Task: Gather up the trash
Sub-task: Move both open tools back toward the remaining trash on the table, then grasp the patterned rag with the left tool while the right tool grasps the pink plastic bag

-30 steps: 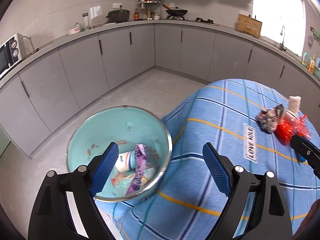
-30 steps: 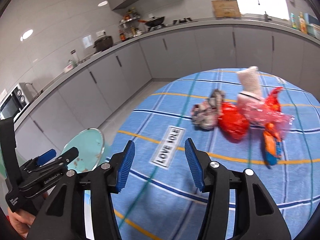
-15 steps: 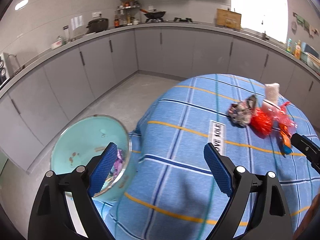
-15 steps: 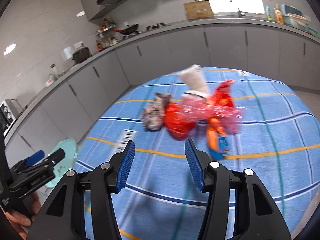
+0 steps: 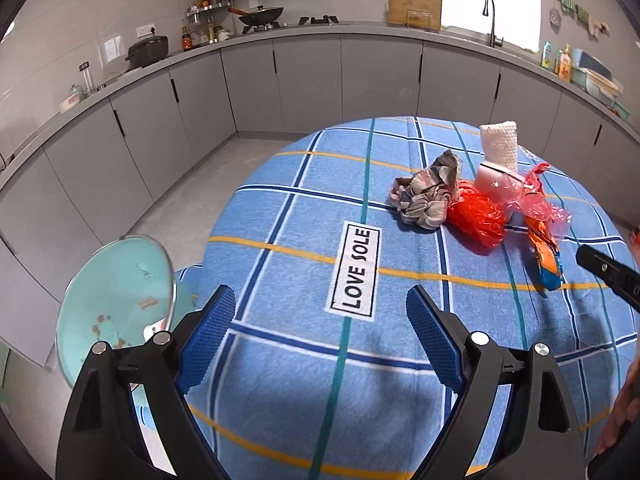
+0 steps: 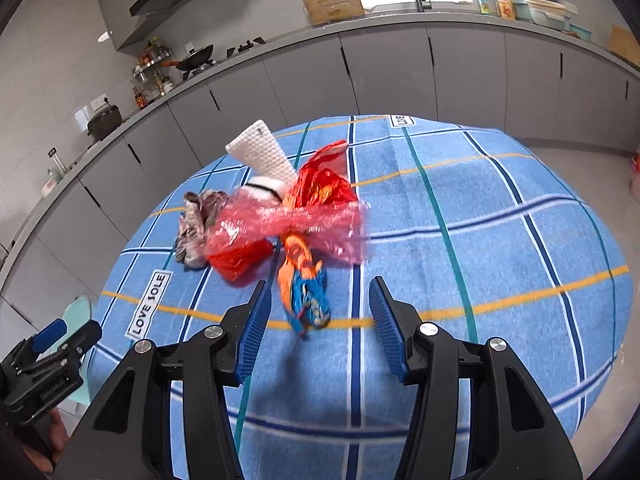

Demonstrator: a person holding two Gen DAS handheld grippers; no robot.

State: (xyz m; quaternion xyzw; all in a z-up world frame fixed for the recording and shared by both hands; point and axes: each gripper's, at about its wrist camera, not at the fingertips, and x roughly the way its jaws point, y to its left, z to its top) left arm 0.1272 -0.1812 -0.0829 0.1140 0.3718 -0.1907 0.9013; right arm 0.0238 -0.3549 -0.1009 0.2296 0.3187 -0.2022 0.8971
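A blue checked tablecloth with yellow and teal stripes [image 5: 280, 380] carries a heap of crumpled red, pink and grey wrappers [image 6: 276, 224] near its middle. A round pale-green bin [image 5: 116, 300] sits beside the table's left edge. The right gripper [image 6: 316, 328] is spread empty just short of an orange-and-blue snack packet [image 6: 304, 292]; the left gripper [image 5: 320, 340] is likewise spread, holding nothing.

The left gripper [image 5: 320, 338] has swung from above the bin [image 5: 116, 308] to over the tablecloth [image 5: 304, 400]; the bin's contents, visible a second ago, are now mostly hidden behind its fingers. The right gripper [image 6: 318, 330] has closed on the trash pile, its open jaws now framing the orange-and-blue wrapper [image 6: 306, 292], apparently without touching it.
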